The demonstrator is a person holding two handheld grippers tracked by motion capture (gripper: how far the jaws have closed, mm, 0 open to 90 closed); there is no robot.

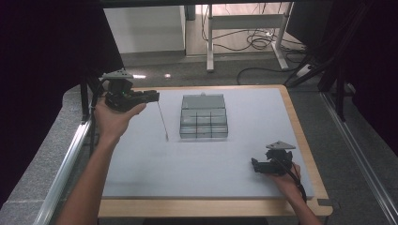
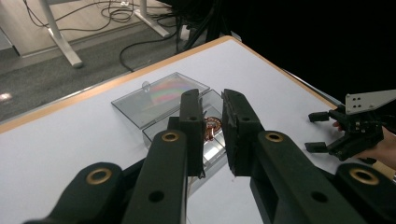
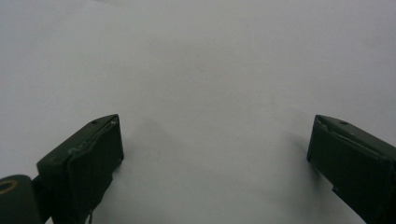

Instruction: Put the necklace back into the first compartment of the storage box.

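While no writing reads, left tool [image 1: 152, 97] pinches a thin rod [image 1: 163, 121] (near-vertical).

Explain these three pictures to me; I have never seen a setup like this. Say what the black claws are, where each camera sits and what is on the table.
A person sits at a white-topped table, holding a two-jaw hand tool in each hand. The high view looks down from above. The left gripper is raised, jaws nearly closed on a thin rod hanging toward the table. The right gripper rests low, jaws wide apart and empty. The other two pictures come from cameras riding on the grippers. In the table's middle lies a clear compartment box, lid open; something small and reddish sits in one compartment.
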